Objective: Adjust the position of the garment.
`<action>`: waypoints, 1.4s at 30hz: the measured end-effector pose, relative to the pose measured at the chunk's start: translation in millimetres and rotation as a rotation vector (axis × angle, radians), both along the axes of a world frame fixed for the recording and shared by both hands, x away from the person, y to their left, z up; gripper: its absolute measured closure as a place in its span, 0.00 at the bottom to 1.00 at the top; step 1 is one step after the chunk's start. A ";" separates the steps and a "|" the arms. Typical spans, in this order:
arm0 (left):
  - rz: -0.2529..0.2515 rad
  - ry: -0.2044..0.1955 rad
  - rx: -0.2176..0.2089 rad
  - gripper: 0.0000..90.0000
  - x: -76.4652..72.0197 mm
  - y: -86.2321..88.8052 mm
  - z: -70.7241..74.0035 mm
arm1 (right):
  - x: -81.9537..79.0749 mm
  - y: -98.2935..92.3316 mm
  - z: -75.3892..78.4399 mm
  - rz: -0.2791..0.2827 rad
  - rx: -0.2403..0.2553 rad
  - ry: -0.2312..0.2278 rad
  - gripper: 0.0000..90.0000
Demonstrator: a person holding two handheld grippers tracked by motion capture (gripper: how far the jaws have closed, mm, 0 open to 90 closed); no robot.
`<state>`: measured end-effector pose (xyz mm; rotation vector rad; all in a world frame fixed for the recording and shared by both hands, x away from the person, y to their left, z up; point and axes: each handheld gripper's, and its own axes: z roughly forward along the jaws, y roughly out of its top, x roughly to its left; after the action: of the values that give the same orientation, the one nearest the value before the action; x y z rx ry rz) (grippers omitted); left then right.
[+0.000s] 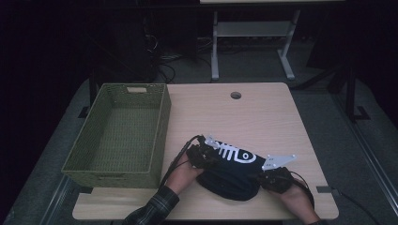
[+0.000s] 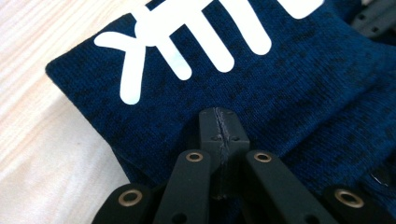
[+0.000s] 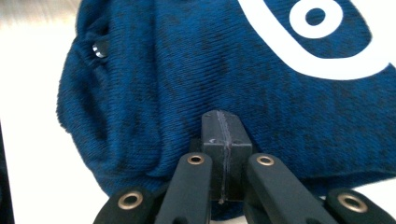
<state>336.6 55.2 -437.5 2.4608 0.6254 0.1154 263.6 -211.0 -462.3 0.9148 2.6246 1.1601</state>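
- High view: folded dark blue knitted garment with a white fish-skeleton print (image 1: 233, 171) lies on the light wooden desk (image 1: 263, 117), near its front edge, right of the green woven rectangular basket (image 1: 123, 132).
- Left gripper (image 1: 202, 157) at the garment's left edge; right gripper (image 1: 274, 180) at its right edge.
- Left gripper view: fingers (image 2: 223, 128) closed together, tips pressed on the knit (image 2: 289, 93); whether fabric is pinched cannot be told.
- Right gripper view: fingers (image 3: 224, 135) likewise closed, against the cloth (image 3: 187, 65).
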 end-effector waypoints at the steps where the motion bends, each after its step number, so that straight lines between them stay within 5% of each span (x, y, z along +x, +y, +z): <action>1: 0.008 -0.012 0.004 1.00 0.9 0.0 -0.2 | -0.8 1.2 0.1 0.005 -0.002 0.003 1.00; 5: 0.016 -0.005 -0.011 1.00 3.8 2.0 -1.0 | -5.6 10.4 -2.4 0.049 -0.026 0.008 1.00; 12: 0.023 0.011 -0.064 0.92 6.2 9.1 13.3 | -9.4 3.8 3.6 0.031 -0.012 -0.028 0.91; 20: 0.094 0.013 -0.097 0.65 14.1 24.0 25.9 | -12.3 -38.4 7.7 -0.136 0.006 -0.077 0.63; 28: 0.161 0.060 -0.099 0.38 23.6 31.2 10.5 | -7.2 -62.4 -6.4 -0.306 -0.062 -0.102 0.27; 42: 0.139 0.075 -0.079 0.29 26.2 27.2 -7.9 | 2.0 -66.4 -16.7 -0.336 -0.081 -0.096 0.21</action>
<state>362.9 82.3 -445.4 2.3539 0.8180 0.0523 265.6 -277.4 -479.0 1.1929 2.3079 0.9788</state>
